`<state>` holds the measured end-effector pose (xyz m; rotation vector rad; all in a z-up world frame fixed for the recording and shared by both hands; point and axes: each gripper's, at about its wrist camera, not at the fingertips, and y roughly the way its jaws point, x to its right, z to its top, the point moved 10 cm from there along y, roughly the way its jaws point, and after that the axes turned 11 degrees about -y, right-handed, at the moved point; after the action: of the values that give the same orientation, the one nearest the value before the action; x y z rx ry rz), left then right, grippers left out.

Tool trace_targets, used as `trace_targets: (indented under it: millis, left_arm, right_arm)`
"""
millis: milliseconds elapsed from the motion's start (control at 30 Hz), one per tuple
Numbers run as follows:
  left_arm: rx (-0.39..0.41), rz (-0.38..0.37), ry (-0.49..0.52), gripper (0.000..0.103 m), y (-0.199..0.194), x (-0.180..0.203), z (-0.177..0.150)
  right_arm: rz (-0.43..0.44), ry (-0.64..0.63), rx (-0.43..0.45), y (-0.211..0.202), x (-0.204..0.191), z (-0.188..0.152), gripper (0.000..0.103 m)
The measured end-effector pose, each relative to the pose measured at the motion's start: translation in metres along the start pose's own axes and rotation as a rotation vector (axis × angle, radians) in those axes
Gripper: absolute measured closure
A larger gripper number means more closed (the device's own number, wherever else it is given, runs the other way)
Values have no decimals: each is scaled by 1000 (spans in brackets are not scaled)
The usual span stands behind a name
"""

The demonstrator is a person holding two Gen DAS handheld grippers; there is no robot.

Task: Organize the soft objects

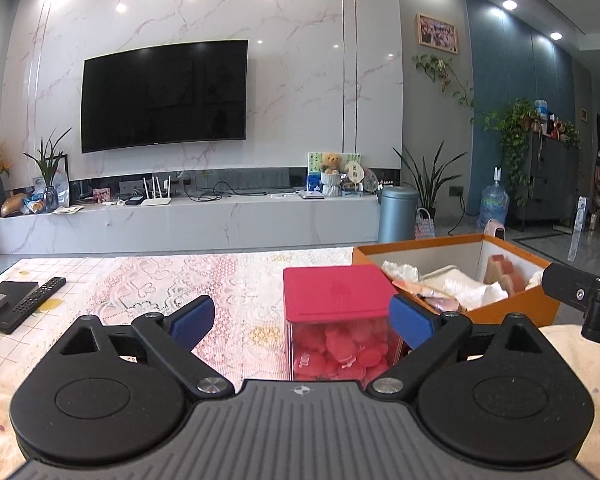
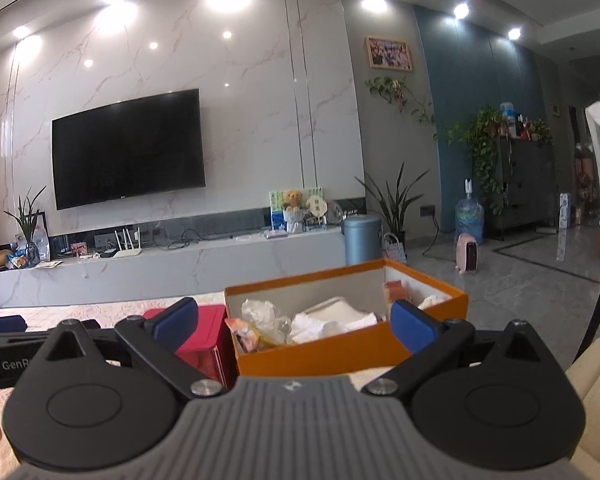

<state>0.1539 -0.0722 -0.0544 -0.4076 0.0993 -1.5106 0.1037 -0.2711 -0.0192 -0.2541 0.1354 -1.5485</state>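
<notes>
Both tools are held spread wide, nothing gripped: the left tool (image 1: 302,318) faces the red-lidded container (image 1: 338,320), the right tool (image 2: 294,322) the orange box (image 2: 340,344) of soft items (image 2: 328,320) at the bench's far right edge. The box could be nudged off that edge.

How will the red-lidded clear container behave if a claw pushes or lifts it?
The red-lidded clear container looks rigid, with flat clear walls, so it probably won't flex. It is taller than wide on a lace tablecloth, so a high push might tip it. The smooth walls could slip.
</notes>
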Motion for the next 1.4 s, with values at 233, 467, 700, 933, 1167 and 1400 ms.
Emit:
trace_targets:
  millis: [233, 467, 700, 933, 1167, 1400]
  left_arm:
    - [-78, 20, -8, 0, 4, 1, -15]
    - [-116, 11, -4, 0, 2, 1, -25]
    - [-113, 9, -6, 0, -1, 2, -23]
    - [-118, 11, -9, 0, -1, 2, -23]
    - [-118, 12, -9, 0, -1, 1, -23]
    - [-118, 12, -9, 0, -1, 1, -23]
  right_arm:
    - [24, 25, -97, 16, 1, -16, 3]
    - [25, 8, -120, 20, -2, -20, 3]
    - [21, -7, -134, 22, -4, -21, 3]
    - [25, 3, -138, 25, -3, -22, 3]
    - [31, 10, -146, 26, -2, -22, 3]
    - [38, 30, -156, 29, 1, -24, 3]
